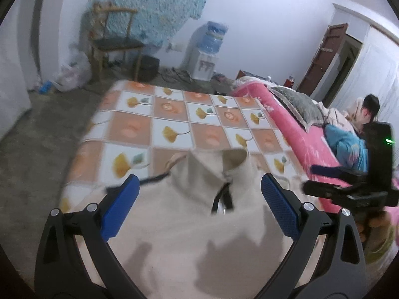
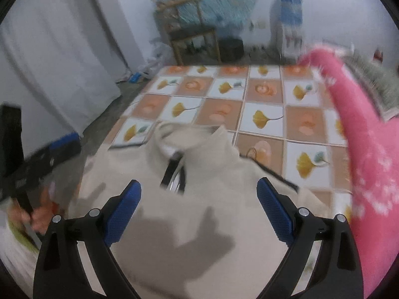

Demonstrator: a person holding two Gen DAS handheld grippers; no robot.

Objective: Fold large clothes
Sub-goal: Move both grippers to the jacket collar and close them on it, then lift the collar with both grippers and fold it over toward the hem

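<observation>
Cream fleece pullover with a stand-up collar and short dark zipper (image 1: 189, 214) lies flat on the bed, lower centre of both views, collar toward the far end. It rests on a checked bedsheet of orange and white squares with yellow leaf prints (image 1: 172, 114).

Left gripper (image 1: 199, 200): blue-padded fingers (image 1: 122, 206) spread wide, nothing between them, hovering over the pullover's chest; contact with the cloth unclear, view blurred. Right gripper (image 2: 199, 200): jaws also spread wide, empty, above the same pullover just below the zipper. Their shadows fall on the fabric at the bottom of the right wrist view.

In the left wrist view the right gripper shows as a black body with a green light at the right edge. In the right wrist view the left gripper sits at the left edge, held by a hand (image 2: 37, 214).

Pink flowered blanket (image 2: 369, 169) bunched along the right side. Grey patterned pillow (image 1: 296, 107) on it. Wooden chair with dark seat (image 1: 112, 39) upper left, water dispenser with blue bottle (image 1: 209, 49) upper centre. A person (image 1: 366, 114) at the right edge.
</observation>
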